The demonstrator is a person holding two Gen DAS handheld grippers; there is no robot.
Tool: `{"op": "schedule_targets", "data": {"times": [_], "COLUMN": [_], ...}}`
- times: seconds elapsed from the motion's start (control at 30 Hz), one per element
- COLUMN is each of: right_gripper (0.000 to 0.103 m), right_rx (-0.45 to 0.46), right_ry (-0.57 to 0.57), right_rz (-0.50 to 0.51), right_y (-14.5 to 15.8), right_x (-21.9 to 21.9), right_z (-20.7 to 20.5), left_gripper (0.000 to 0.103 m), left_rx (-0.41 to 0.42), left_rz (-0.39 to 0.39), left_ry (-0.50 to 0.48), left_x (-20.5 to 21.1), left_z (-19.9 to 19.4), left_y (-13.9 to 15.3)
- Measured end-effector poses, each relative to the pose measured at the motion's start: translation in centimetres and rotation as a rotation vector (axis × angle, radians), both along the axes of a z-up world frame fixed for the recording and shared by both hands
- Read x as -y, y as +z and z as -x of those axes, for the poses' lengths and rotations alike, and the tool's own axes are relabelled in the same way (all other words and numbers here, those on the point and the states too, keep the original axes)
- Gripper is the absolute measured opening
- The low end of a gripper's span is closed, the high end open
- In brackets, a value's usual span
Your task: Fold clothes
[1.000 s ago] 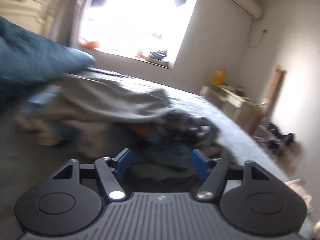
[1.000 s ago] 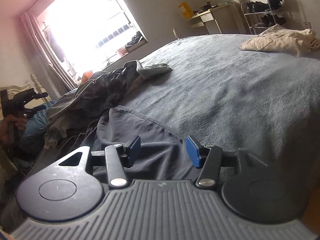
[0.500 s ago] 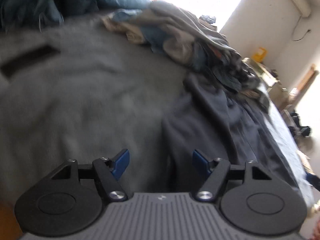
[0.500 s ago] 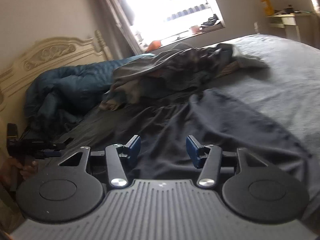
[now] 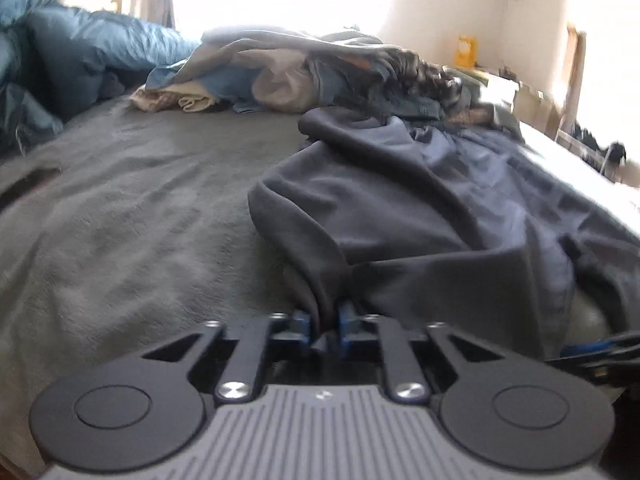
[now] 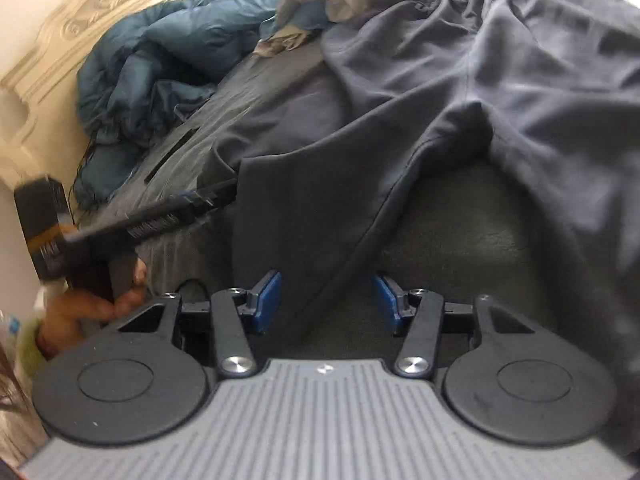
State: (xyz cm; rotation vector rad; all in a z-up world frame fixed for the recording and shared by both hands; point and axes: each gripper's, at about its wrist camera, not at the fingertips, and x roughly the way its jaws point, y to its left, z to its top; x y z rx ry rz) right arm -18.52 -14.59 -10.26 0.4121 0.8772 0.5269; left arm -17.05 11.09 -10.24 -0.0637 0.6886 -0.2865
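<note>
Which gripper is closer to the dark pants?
Left. The left gripper is shut on a bunch of the dark pants. The right gripper is open, its jaws either side of their hem, not pinching.

One dark garment (image 5: 420,208) spread flat on one grey bed (image 5: 120,208); one blue quilt (image 5: 80,52) bunched by one carved headboard (image 6: 100,12). One heap of mixed clothes (image 5: 304,72), pieces too tangled to count. Two tools: left tool (image 5: 325,322), right tool (image 6: 327,300).

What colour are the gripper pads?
Blue; the right gripper's open pads show it best, right wrist view.
</note>
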Motion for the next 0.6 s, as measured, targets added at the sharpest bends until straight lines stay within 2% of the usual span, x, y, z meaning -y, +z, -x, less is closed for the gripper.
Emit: {"op": "schedule_targets", "data": {"times": [0.03,0.13,0.2,0.23,0.33,0.37,0.4,0.43,0.47,0.53,0.6], "right_gripper": [0.047,0.017,0.009,0.006,0.006,0.006,0.006,0.006,0.006,0.007,0.009], "right_rx": [-0.007,0.000,0.007,0.014,0.074,0.089,0.104,0.116,0.121,0.100,0.037], "right_ry": [-0.011,-0.020,-0.018,-0.018,-0.021,-0.024,-0.027,-0.027,-0.026,-0.024,-0.035], "right_rz": [-0.013,-0.020,-0.051,-0.080,-0.143,-0.161,-0.180,-0.192,-0.194,-0.174,-0.147], "right_y": [-0.3,-0.5,0.0,0.2,2.0,2.6,3.1,3.5,3.6,3.2,2.2], "right_x": [0.0,0.0,0.8,1.3,2.8,3.3,3.8,4.2,4.4,4.4,4.4], "right_z": [-0.1,-0.2,0.1,0.3,1.3,1.6,1.9,2.2,2.4,2.3,1.8], "left_gripper": [0.005,0.005,0.005,0.005,0.007,0.008,0.009,0.016,0.028,0.042,0.043], "left_rx": [-0.027,-0.118,-0.153,-0.162,-0.202,-0.216,-0.230,-0.249,-0.273,-0.309,-0.323], "left_rz": [0.084,0.464,0.697,0.783,0.906,0.911,0.870,0.814,0.756,0.676,0.634], "left_ry": [-0.006,-0.030,-0.045,-0.046,-0.023,0.001,0.048,0.101,0.151,0.241,0.323], "left_x": [-0.7,-4.2,-6.7,-7.8,-10.3,-11.0,-11.5,-12.0,-12.5,-13.6,-14.7], "left_z": [0.1,0.4,0.5,0.5,0.4,0.4,0.5,0.6,0.7,1.2,2.0], "left_y": [0.4,2.0,3.0,3.4,3.4,3.2,2.8,2.3,1.5,0.0,-0.9]}}
